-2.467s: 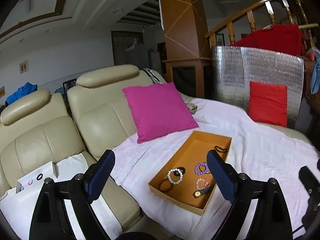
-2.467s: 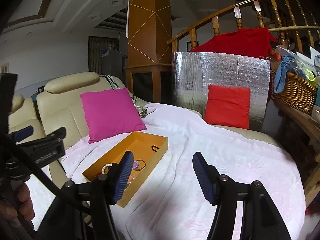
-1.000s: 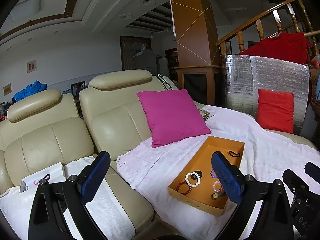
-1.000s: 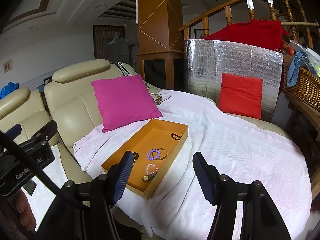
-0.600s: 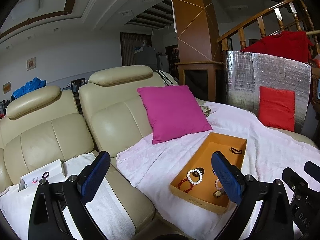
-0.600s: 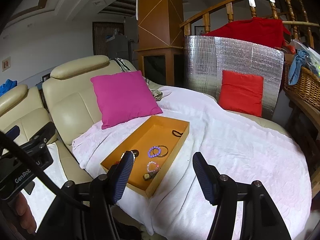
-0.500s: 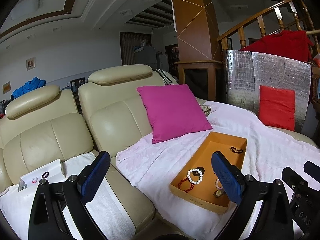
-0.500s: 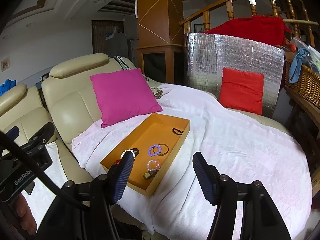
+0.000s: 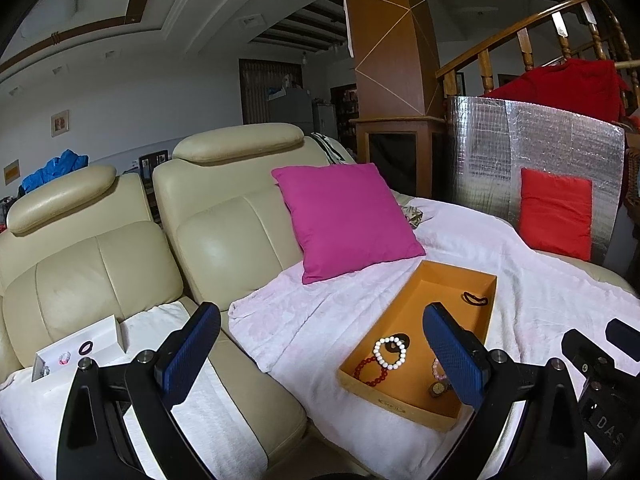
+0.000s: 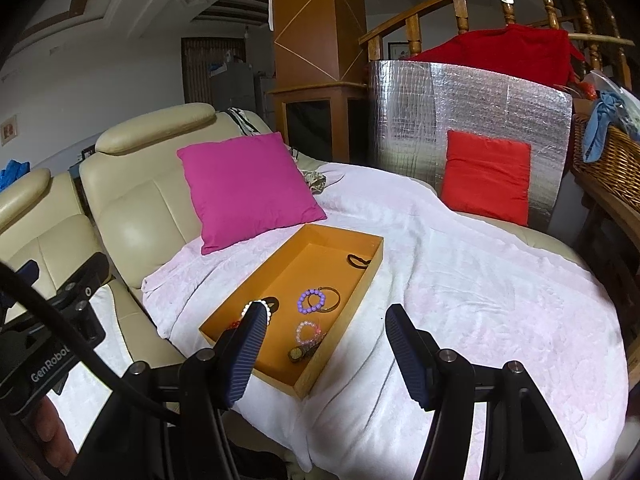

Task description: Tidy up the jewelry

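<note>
A cream leather sofa [image 9: 224, 248] fills the room's left side, and a pale pink blanket [image 10: 460, 280] is spread over its right seat and the wide cushion beyond. A magenta pillow [image 9: 344, 216] leans against the sofa back, and a smaller red pillow [image 10: 486, 176] stands against a silver foil panel [image 10: 460, 96] at the far end.

On the blanket, just in front of the magenta pillow, lies a shallow orange tray [image 10: 288, 272] holding the jewelry. At its near end sit a white bead bracelet [image 9: 390, 353] and a red bead bracelet [image 9: 370, 372], touching each other. Towards the middle there is a purple bead bracelet [image 10: 311, 301] against a thin dark bangle [image 10: 332, 300], then a pink bead bracelet [image 10: 308, 331] beside a small watch [image 10: 298, 354]. A dark hair tie [image 9: 474, 299] lies alone at the far end.

On a white towel [image 9: 208, 412] over the left seat is a small white box [image 9: 108, 330] with a few small rings or bands inside, too small to make out.

The left gripper [image 9: 320, 354] hangs above the sofa edge with its blue-padded fingers spread wide and nothing between them. The right gripper [image 10: 322, 356] hangs over the tray's near corner, likewise spread apart and holding nothing.
</note>
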The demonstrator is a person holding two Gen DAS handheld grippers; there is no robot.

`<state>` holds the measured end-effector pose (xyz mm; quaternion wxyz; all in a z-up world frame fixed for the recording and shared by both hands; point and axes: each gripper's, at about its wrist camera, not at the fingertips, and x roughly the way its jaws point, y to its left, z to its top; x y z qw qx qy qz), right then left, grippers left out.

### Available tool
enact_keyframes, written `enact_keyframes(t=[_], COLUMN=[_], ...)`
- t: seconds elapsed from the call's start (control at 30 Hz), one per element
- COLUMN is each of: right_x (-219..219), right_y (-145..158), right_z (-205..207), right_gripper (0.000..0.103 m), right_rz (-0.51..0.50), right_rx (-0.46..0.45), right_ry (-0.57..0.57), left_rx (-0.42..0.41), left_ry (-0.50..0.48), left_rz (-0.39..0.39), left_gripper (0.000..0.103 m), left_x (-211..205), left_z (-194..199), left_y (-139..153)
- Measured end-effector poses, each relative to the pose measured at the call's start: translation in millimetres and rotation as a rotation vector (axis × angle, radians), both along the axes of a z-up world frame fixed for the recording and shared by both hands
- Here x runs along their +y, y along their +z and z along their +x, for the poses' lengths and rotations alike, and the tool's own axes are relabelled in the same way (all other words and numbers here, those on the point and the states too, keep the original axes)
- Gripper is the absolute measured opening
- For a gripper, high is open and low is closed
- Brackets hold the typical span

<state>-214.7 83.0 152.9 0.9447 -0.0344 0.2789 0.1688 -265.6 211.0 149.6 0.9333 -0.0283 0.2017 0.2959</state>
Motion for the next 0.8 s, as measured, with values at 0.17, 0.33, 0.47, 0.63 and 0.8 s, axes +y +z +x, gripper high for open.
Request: enact_keyframes(t=[0.17,0.33,0.47,0.63,0.8], right_x=[5,11,16,22,25], right_y=[-2,-4,-6,-9,-12], right_z=[7,11,16,25,32], right_gripper=[0.065,0.065,0.065,0.065,0.065], right_rz=[-0.008,-0.015,-0.024,-0.027,-0.031], right_rx=[0.003,0.008,0.014,0.026,0.035], right_ry=[0.0,0.001,0.005,0.012,0.019], left_rx=[0.001,0.005,0.013,0.025,0.028], left_ry=[0.001,0.005,0.012,0.024,0.03], left_rz=[-0.012,-0.019,-0.023,-0.025,-0.031], left_gripper=[0.101,0.101,0.101,0.101,0.101], left_x=[6,12,15,17,21], left_z=[5,11,15,19,22], left_y=[-3,-4,-7,-10,-12])
